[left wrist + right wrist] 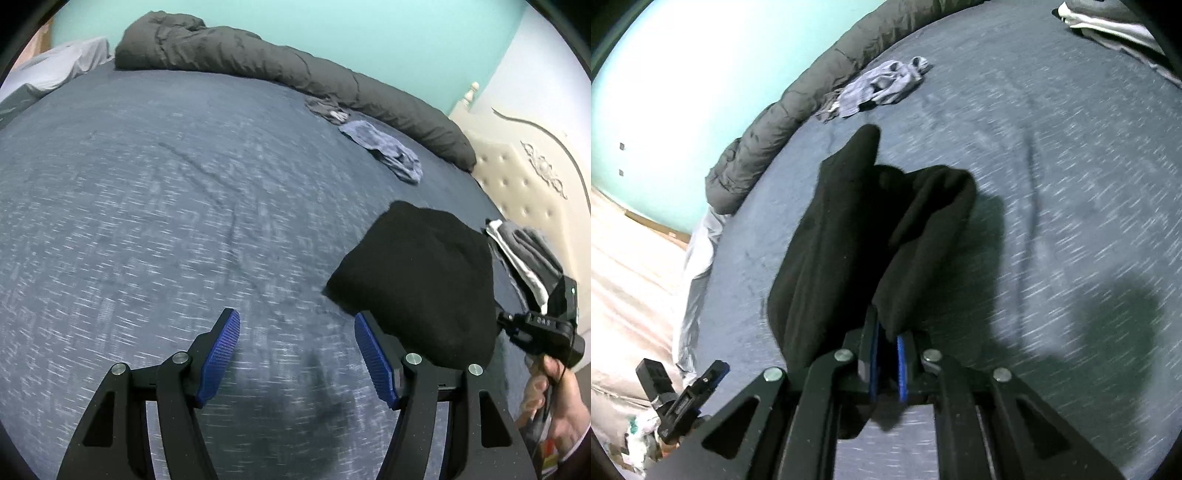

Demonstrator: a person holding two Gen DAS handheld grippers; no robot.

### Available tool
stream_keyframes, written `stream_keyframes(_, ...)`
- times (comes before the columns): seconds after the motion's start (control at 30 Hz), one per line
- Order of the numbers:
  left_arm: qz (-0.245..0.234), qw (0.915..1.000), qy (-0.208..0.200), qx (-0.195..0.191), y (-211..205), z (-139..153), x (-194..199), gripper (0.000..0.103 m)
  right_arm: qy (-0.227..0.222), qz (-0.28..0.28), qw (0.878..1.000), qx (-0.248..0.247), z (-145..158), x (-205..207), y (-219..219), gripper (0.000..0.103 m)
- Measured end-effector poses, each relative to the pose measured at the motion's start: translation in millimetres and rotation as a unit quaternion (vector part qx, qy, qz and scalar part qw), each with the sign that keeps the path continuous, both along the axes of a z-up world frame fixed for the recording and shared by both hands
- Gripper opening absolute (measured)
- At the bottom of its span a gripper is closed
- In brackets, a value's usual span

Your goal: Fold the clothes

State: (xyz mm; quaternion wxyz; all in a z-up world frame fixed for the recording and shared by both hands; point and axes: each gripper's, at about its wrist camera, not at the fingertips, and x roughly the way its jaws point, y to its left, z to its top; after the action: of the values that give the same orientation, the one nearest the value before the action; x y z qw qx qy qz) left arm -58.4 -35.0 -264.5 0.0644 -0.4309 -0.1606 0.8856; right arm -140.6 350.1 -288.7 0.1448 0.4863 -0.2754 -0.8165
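A: Right gripper point(886, 363) — fingers clenched on one edge of the black garment point(864, 229). It hangs folded and bunched above the bed point(1052, 184), right of centre, near side.

B: Left gripper point(296, 354)?

A: Fingers spread wide, nothing between them, hovering over bare sheet beside the garment.

B: Risks?

A: One pinch point only. My guess: a quick swing lets the loose layers slide apart and the fold is lost. It could also land crooked, or knock the folded stack point(524, 254) by the headboard. Unfolded blue clothes point(882, 86) lie at the far edge.
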Motion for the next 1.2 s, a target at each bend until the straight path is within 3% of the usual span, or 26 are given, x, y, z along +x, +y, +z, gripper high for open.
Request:
stream_keyframes(0.27,-0.020,0.9998,0.001,-0.003,13,0,-10,0.069,-0.007,0.010,0.998,0.056,-2,-26,29,0.005)
stream_keyframes(0.57,-0.053,0.9983,-0.008,0.026,37,-4,-30,0.069,-0.033,0.043,0.992,0.113,-3,-50,28,0.008)
stream_keyframes(0.63,-0.066,0.9975,-0.010,0.022,48,-5,-35,0.069,-0.030,0.030,0.992,0.118,-1,-45,32,0.008)
stream_keyframes(0.7,-0.078,0.9967,-0.014,0.020,59,-6,-39,0.069,-0.022,0.010,0.993,0.114,3,-36,39,0.017)
stream_keyframes(0.77,-0.091,0.9956,-0.020,0.014,70,-9,-43,0.070,-0.007,-0.009,0.997,0.081,10,-22,48,0.051)
stream_keyframes(0.8,-0.099,0.9948,-0.023,0.007,76,-11,-45,0.070,0.001,-0.008,0.998,0.065,14,-14,48,0.054)
stream_keyframes(0.9,-0.111,0.9932,-0.030,-0.018,88,-17,-50,0.070,0.021,0.026,0.998,0.049,25,6,35,0.054)
stream_keyframes(1.03,-0.103,0.9936,-0.043,-0.018,86,-26,-53,0.070,0.024,0.090,0.993,0.075,25,18,2,0.054)
stream_keyframes(1.2,-0.097,0.9937,-0.050,-0.026,86,-35,-56,0.070,0.010,0.110,0.989,0.096,10,26,-21,0.053)
